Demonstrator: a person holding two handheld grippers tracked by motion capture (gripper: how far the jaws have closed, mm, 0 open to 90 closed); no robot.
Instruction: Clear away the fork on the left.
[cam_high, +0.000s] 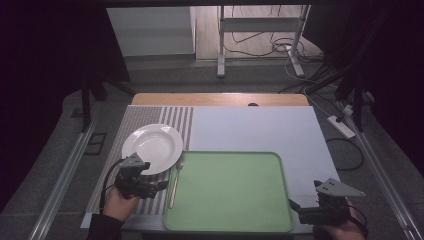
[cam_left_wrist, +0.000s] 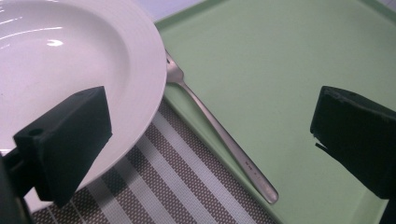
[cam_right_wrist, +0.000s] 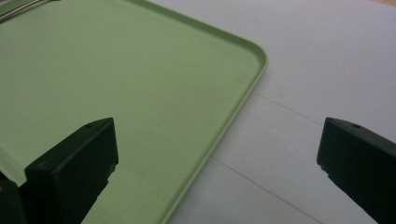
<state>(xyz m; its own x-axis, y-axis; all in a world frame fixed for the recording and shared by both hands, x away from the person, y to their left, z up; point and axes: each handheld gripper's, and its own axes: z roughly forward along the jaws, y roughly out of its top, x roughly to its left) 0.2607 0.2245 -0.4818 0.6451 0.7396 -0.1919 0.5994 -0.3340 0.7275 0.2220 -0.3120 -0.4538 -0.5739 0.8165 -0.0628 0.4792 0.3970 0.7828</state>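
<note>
Nearest, at the bottom edge of the high view, the person's two hands each hold a gripper: the left gripper sits over the striped placemat at the near left, and the right gripper hovers at the near right corner of the green tray. Both have their jaws spread wide with nothing between them; in the right gripper view one jaw hangs over the tray and the other over the bare white table surface. Just beyond the left gripper lies the fork, its handle running along the tray's left rim, with its tines pointing away and lying close against the rim of the white plate. The left gripper view shows one jaw in front of the plate's rim and the other over the tray, with the fork's handle in the gap ahead. The plate itself sits farther back on the placemat, empty, and the tray is bare. The step in hand looks like an approach to the fork. The next move likely calls for lowering the left jaws astride the thin handle and closing firmly, since it lies flat and close to the tray's raised edge.
</note>
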